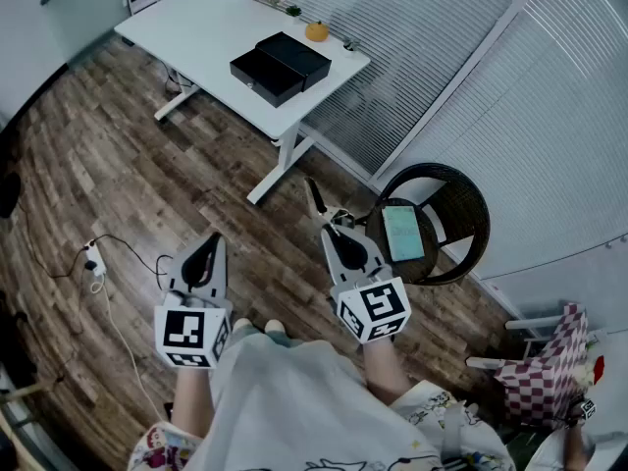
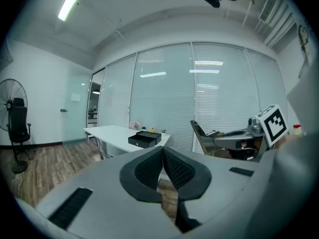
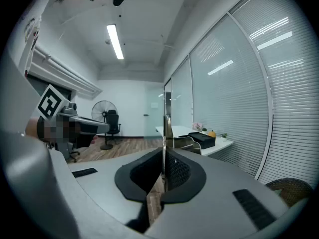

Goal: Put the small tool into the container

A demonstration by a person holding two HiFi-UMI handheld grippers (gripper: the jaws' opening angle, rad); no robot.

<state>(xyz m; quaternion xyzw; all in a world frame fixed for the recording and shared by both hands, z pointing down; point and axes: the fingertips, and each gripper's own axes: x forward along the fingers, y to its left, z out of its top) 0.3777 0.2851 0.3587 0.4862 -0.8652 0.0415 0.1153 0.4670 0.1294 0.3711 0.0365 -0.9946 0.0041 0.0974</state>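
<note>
The right gripper (image 3: 163, 152), low in the middle of its own view, is pinching the small tool (image 3: 164, 128), a thin, shiny metal strip that sticks straight up past the tips. The left gripper (image 2: 162, 151) has its jaws pressed together with nothing in them. The black container (image 1: 280, 67) sits on the white table (image 1: 196, 27) at the top of the head view, well apart from the tool.

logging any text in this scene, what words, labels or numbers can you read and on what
No readable text anywhere.
Left marker cube, right marker cube: black-and-white square patterns only, no letters.
Tablet on the wicker chair: screen lit, print too small to read.
Black box on the white table: no label visible.
</note>
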